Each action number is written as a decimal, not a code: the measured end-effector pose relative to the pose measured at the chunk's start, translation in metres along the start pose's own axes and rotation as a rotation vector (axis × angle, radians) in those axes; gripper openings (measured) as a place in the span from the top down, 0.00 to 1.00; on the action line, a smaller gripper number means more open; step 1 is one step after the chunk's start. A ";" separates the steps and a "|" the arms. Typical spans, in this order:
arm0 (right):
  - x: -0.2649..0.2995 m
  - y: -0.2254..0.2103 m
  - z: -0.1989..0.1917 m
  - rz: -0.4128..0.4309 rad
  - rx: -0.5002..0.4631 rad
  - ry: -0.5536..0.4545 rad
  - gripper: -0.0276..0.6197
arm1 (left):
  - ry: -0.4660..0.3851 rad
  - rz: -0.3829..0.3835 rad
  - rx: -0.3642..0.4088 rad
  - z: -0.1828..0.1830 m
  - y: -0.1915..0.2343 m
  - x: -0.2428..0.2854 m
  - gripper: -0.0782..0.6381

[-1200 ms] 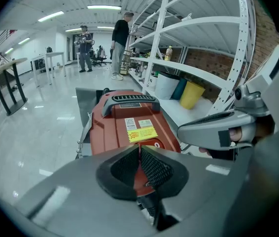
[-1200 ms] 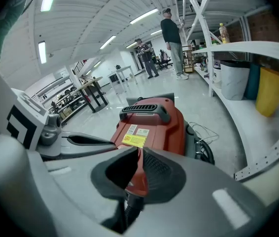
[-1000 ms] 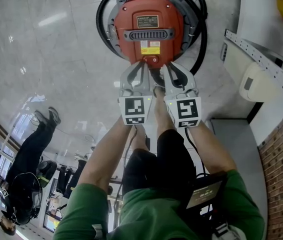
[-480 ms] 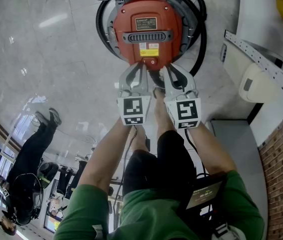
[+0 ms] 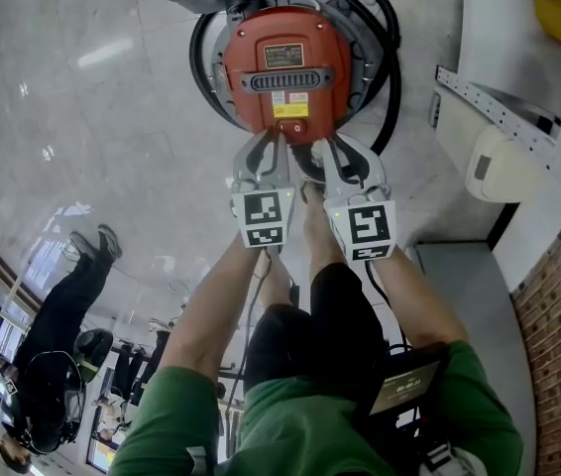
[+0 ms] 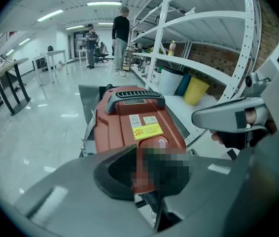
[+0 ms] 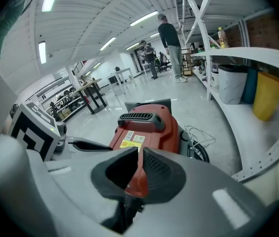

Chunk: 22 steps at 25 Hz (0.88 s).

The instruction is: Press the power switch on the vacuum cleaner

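The red vacuum cleaner (image 5: 290,53) stands on the floor ahead, with a black handle (image 5: 292,80) and yellow labels on top. Its small pale power switch (image 5: 298,125) sits at the near end and also shows in the left gripper view as the switch (image 6: 162,143). My left gripper (image 5: 273,139) is shut, its tip at the near rim just left of the switch. Just right of the switch, my right gripper (image 5: 317,149) is also shut. In the gripper views the left gripper (image 6: 140,152) and right gripper (image 7: 140,149) point along the vacuum (image 7: 147,125).
A black hose (image 5: 201,58) coils around the vacuum, and a thin cable (image 7: 203,132) lies at its right. White shelving (image 5: 499,107) with a white bin (image 5: 494,167) and a yellow container (image 5: 558,13) runs along the right. Two people (image 6: 121,38) stand far off.
The head view has shifted slightly. Both gripper tips have drawn back a little, from over the vacuum's near end to its rim, and stay shut.
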State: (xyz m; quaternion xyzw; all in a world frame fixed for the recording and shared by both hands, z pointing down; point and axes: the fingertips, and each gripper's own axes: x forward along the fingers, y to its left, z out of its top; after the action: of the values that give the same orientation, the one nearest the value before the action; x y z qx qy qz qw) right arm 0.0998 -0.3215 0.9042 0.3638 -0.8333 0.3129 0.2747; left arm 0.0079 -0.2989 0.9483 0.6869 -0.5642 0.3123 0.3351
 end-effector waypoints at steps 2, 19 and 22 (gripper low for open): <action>-0.004 0.002 0.005 -0.005 -0.006 -0.005 0.93 | 0.004 0.004 0.004 0.003 0.003 -0.002 0.82; -0.100 0.075 0.105 -0.063 -0.110 -0.186 0.93 | -0.287 0.005 0.054 0.094 0.022 -0.162 0.82; -0.132 0.095 0.131 -0.078 -0.133 -0.248 0.93 | -0.358 -0.002 0.065 0.113 0.022 -0.204 0.82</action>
State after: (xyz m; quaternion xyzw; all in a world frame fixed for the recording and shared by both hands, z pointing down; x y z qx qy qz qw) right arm 0.0723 -0.3077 0.6975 0.4126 -0.8650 0.1988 0.2051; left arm -0.0423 -0.2781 0.7206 0.7424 -0.6039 0.2028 0.2073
